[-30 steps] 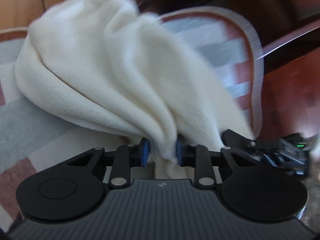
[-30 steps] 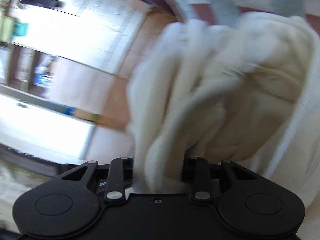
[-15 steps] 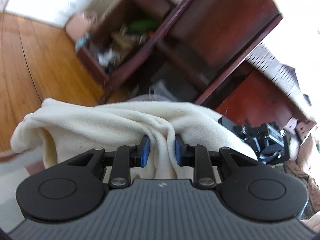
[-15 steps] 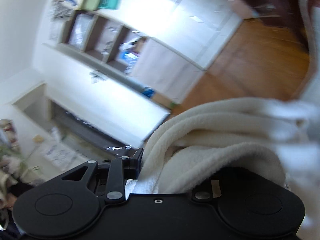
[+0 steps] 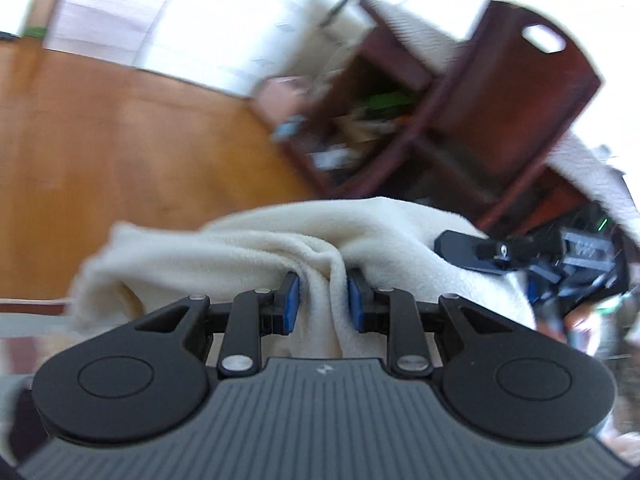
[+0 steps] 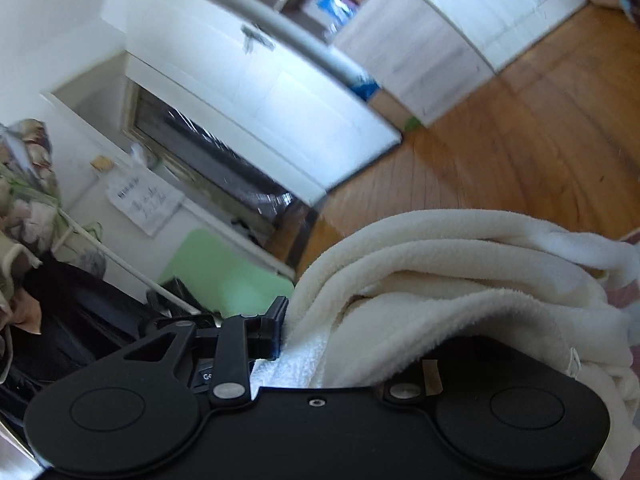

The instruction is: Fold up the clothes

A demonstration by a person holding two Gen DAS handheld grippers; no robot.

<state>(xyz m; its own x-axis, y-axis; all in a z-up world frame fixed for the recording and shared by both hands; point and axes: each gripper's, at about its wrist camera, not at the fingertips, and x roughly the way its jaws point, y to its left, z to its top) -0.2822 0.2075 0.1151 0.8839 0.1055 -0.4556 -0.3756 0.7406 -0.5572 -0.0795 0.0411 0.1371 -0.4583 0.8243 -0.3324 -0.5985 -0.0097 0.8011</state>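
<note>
A cream fleece garment (image 5: pixel 248 256) hangs bunched from both grippers, lifted off the surface. My left gripper (image 5: pixel 322 300) is shut on a fold of it between its blue pads (image 5: pixel 291 300). The right gripper shows at the right of the left wrist view (image 5: pixel 500 254), gripping the same garment. In the right wrist view the garment (image 6: pixel 460 280) drapes in thick folds over my right gripper (image 6: pixel 328 332); it hides the right finger, and the left finger (image 6: pixel 276 320) presses against the cloth.
A dark red wooden shelf unit (image 5: pixel 460 120) with clutter stands ahead of the left gripper. A wooden floor (image 6: pixel 520 140) lies below. White cabinets (image 6: pixel 280 80) and a fireplace-like opening (image 6: pixel 208 160) lie beyond the right gripper. A rug edge (image 5: pixel 24 320) is at the lower left.
Both grippers have risen and tilted up with the garment: the striped rug dropped out of view and the room's furniture came into view. The grips held.
</note>
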